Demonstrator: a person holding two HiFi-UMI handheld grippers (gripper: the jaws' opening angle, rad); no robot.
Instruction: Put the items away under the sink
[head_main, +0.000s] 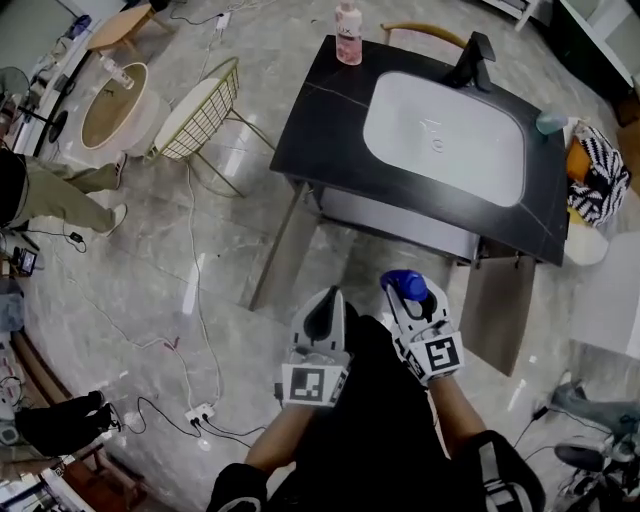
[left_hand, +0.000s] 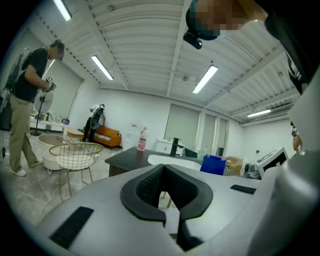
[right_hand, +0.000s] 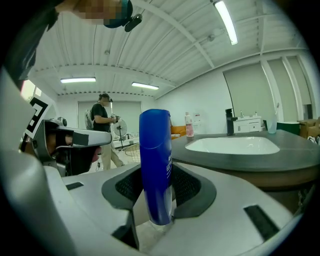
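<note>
Okay, your right gripper (head_main: 410, 303) is clamped on the blue bottle (right_hand: 155, 165), which sticks out past its jaws, near the dark vanity (head_main: 322, 110) with the white sink (head_main: 470, 150). Your left gripper (left_hand: 167, 195) has its jaws together, holding nothing.

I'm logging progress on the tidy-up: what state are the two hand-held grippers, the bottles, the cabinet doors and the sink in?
Left hand-held gripper: shut, empty.
Right hand-held gripper: shut on the blue bottle.
Blue bottle: held, not yet put away.
Left cabinet door: swung open.
Right cabinet door: swung open.
Pink bottle: upright on the counter.
Sink: empty.
</note>
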